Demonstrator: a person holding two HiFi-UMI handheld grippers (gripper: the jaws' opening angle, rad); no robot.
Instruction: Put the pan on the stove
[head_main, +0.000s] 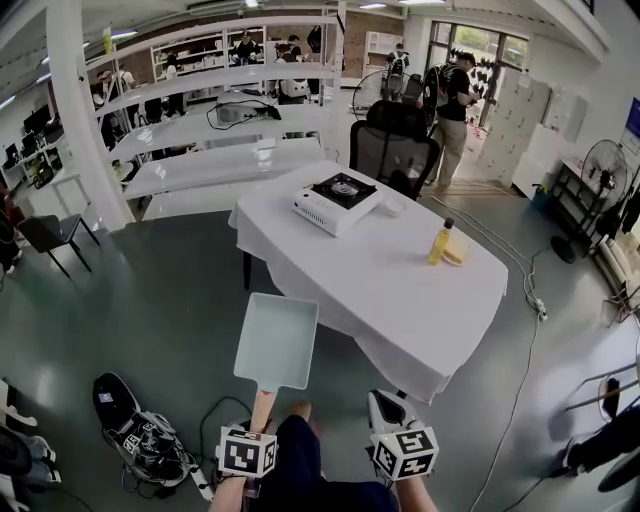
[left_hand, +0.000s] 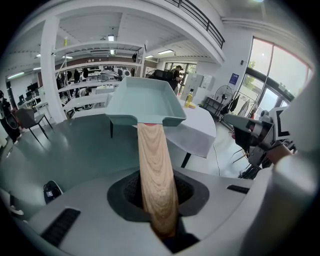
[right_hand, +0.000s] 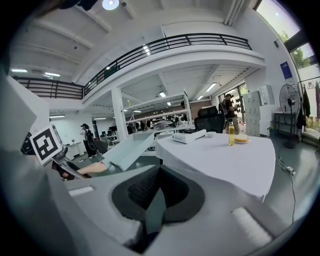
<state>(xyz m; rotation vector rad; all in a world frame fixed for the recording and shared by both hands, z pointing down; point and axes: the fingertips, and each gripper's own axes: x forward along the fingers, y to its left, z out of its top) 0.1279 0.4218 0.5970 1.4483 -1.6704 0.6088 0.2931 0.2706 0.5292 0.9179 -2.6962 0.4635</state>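
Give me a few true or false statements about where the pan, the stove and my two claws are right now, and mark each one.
1. The left claw grips the pan by its wooden handle. True.
2. The pan already sits on the stove. False: it is held in the air over the floor, short of the table, and the stove top is bare.
3. The right claw holds the bottle. False: that claw holds nothing, and the bottle stands on the table.
4. The stove sits on the table with the white cloth. True.
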